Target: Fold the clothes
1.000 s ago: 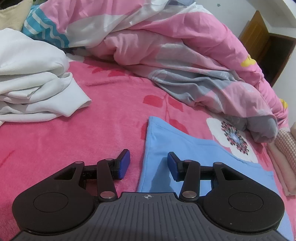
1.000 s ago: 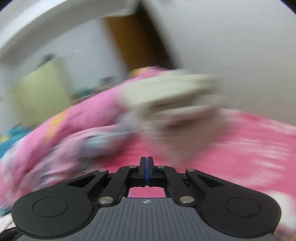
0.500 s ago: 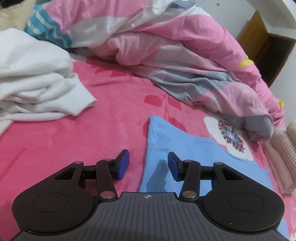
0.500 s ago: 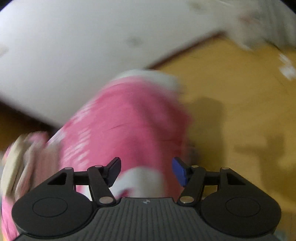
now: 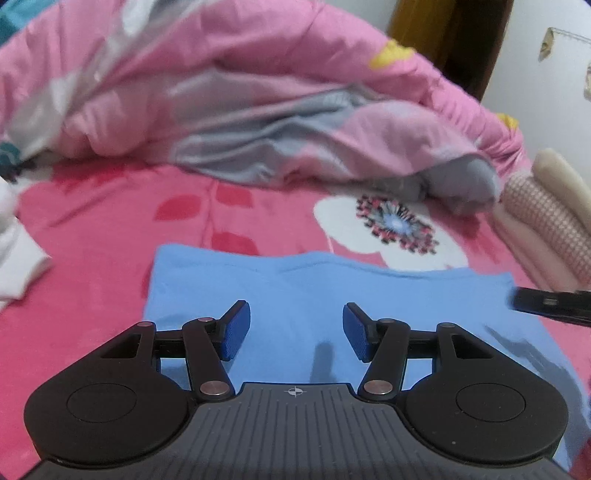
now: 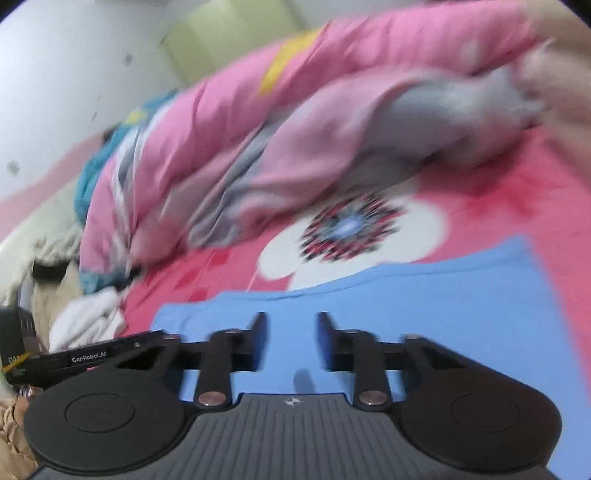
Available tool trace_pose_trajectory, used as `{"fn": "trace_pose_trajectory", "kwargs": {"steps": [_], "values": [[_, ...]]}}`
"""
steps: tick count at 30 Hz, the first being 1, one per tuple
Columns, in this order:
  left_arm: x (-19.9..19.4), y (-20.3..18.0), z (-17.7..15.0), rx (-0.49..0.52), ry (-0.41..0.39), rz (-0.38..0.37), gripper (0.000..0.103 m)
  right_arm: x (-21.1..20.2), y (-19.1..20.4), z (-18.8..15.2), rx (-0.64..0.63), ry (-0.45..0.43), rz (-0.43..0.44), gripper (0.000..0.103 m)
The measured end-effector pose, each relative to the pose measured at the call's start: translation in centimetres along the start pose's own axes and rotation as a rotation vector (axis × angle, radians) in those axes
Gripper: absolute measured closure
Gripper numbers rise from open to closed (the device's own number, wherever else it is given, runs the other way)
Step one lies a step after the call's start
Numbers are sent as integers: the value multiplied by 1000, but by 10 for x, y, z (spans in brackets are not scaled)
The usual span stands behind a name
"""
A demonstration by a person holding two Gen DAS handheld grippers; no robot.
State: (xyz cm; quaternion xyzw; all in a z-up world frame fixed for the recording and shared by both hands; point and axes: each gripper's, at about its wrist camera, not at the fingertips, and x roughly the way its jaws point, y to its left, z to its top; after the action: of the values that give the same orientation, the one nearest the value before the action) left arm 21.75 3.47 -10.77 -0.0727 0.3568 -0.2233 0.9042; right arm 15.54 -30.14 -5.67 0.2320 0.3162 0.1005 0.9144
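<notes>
Jaws apart (both empty) over blue garment (image 5: pixel 332 284)

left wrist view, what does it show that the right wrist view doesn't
Only the left wrist view shows the stack of folded clothes at the right edge, the brown door and the open left gripper from behind.

Only the right wrist view shows the green cabinet, the beige heap at the left and the right gripper, its fingers apart with nothing between them; they have just been closing.

Both show the blue garment flat on the pink sheet, the white flower print, the crumpled duvet and white clothes.
</notes>
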Motion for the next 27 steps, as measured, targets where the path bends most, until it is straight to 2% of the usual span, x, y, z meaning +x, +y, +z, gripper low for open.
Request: {"fn": "trace_pose_trajectory", "kwargs": {"steps": [2, 3, 6, 9, 10, 11, 13, 15, 17, 19, 22, 24, 25, 27], "values": [[2, 16, -1, -50, 5, 3, 48, 17, -22, 10, 94, 15, 23, 82], [0, 27, -1, -86, -2, -25, 49, 18, -38, 10, 138, 14, 14, 82], [-9, 57, 0, -202, -35, -98, 49, 1, -96, 7, 252, -30, -88, 86], [-18, 75, 0, -254, -99, -33, 46, -43, -159, 9, 430, -122, -189, 88], [-20, 82, 0, -278, -106, -10, 45, -58, -174, 8, 466, -149, -233, 94], [-23, 87, -1, -300, -108, 1, 46, -74, -189, 6, 502, -176, -277, 94], [-30, 96, -1, -343, -109, 18, 46, -108, -201, 0, 545, -229, -349, 93], [-46, 91, 2, -309, -130, 71, 46, -142, -202, -7, 562, -279, -393, 92], [-68, 79, 4, -244, -151, 98, 45, -170, -186, -15, 522, -312, -353, 92], [-88, 62, 0, -179, -157, 99, 44, -185, -160, -25, 453, -300, -262, 92], [-111, 31, -17, -89, -140, 79, 43, -186, -115, -49, 336, -227, -97, 92], [-122, 10, -36, -47, -125, 58, 43, -176, -97, -73, 322, -165, 28, 92], [-123, 4, -47, -42, -113, 63, 43, -172, -93, -86, 330, -128, 56, 92], [-124, -2, -68, -51, -79, 84, 43, -169, -96, -110, 377, -64, 41, 92]]}}
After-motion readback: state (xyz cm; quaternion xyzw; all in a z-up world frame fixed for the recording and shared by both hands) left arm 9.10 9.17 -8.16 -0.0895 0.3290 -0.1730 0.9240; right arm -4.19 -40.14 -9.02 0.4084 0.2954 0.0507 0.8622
